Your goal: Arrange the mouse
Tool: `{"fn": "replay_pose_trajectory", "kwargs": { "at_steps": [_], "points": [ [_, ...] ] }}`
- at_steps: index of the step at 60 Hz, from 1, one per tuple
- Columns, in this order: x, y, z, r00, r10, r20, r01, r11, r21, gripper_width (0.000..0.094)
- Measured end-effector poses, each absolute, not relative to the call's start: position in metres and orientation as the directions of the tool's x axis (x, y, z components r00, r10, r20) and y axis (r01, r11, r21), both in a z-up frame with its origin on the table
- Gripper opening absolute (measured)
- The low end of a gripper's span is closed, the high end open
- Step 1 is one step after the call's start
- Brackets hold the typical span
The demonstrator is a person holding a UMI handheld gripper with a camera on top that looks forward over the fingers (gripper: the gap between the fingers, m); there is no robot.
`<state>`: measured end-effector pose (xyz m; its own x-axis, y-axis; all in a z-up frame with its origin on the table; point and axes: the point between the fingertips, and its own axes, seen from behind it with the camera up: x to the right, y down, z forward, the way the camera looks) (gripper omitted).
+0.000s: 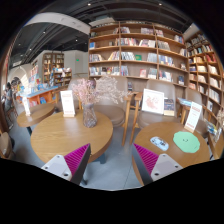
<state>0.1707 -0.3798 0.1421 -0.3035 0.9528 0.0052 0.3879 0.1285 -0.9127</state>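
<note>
Currently, the gripper (110, 160) is held high above the floor with its fingers apart and nothing between the pink-purple pads (77, 155). The task object, a small grey computer mouse (160, 143), rests on the round wooden table (172, 157) beyond and to the right of the fingers, just beside a round green mat (186, 141). The two are near each other, but the mouse does not lie on the mat. Judged from this, arrangement has not begun: approach, grasp and placement all remain. White upright sign cards (68, 102) stand on both tables; their printing is too small to read. No brand is legible anywhere.
</note>
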Motion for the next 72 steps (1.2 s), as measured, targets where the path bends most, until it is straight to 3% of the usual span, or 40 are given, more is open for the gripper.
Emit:
{"fn": "replay_pose_trajectory", "kwargs": {
  "at_steps": [8, 38, 72],
  "points": [
    [0.159, -0.352, 0.142, -0.222, 0.974, 0.036, 0.401, 0.125, -0.908, 0.0858],
    [0.058, -0.192, 0.071, 0.010, 0.995, 0.096, 0.467, 0.081, -0.881, 0.0856],
    [-0.022, -0.148, -0.004, 0.057, 0.994, 0.088, 0.570, 0.040, -0.820, 0.0855]
  ]
}}
